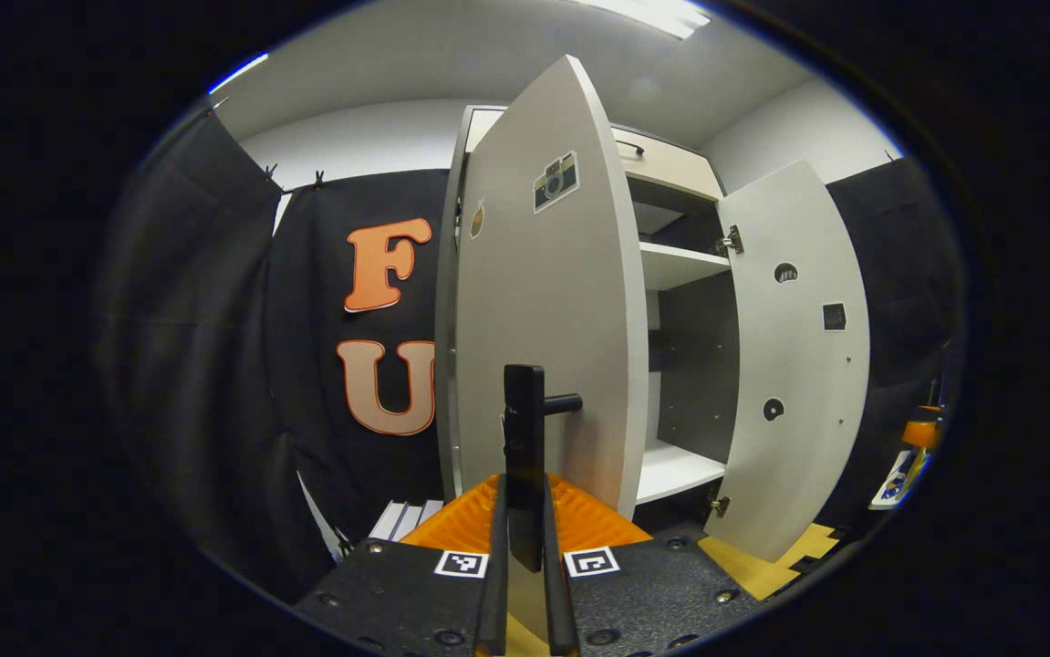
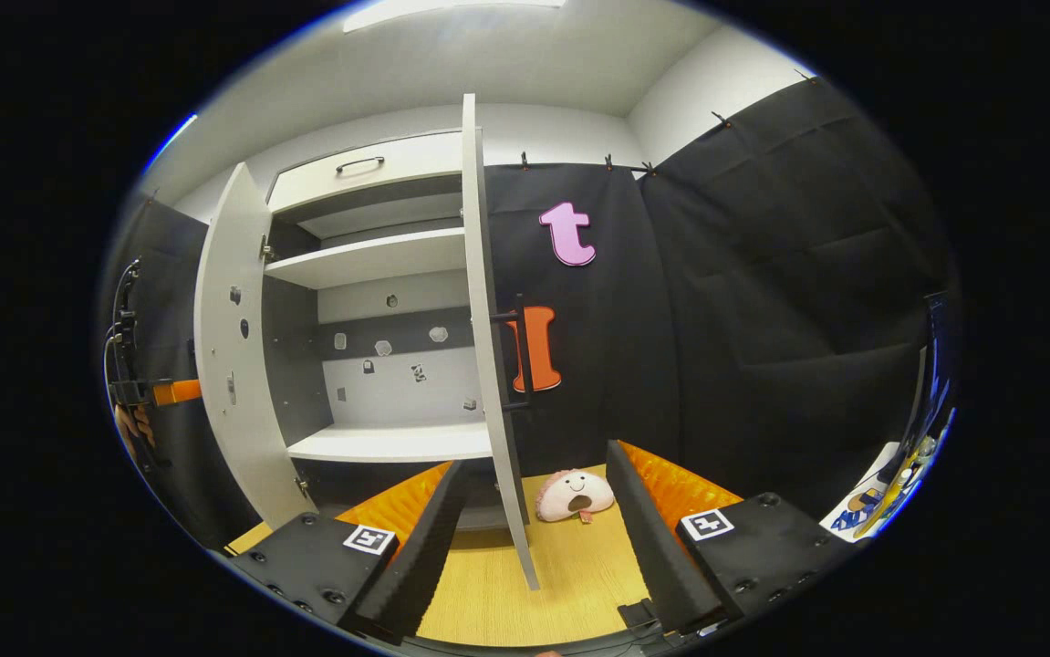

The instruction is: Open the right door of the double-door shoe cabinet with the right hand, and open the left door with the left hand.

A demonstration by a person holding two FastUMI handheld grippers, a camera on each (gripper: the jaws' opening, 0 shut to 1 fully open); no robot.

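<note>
Shoe cabinet (image 2: pixel 369 265) with both doors swung open, seen from the two hand-held grippers. In the left gripper view, the left hand-held gripper (image 1: pixel 525 547) has its two fingers pressed together on the black bar handle (image 1: pixel 525 438) of the left door (image 1: pixel 543 301), pinching the bar between them; the door stands well out from the cabinet body, its outer face carrying a camera sticker (image 1: pixel 556 181) and a smaller sticker near the hinge edge. Beyond it the right door (image 1: pixel 794 356) hangs wide open, showing its inner face with a few small stickers. In the right gripper view, the right hand-held gripper (image 2: pixel 534 538) is spread wide, its fingers (image 2: pixel 639 511) standing apart on either side of the lower edge of the right door (image 2: pixel 488 365), which appears edge-on; whether they touch it cannot be told. That door's black handle (image 2: pixel 520 351) sits on its far side, above and free of the fingers. Inside the cabinet, an upper shelf (image 2: pixel 369 257) and a lower shelf (image 2: pixel 392 443) are bare of shoes; small stickers dot the back panel (image 2: pixel 397 365). A closed drawer (image 2: pixel 365 169) with a curved pull sits on top. A small smiling plush toy (image 2: pixel 575 495) lies on the wooden floor (image 2: pixel 506 584) just beside the right door's foot.
</note>
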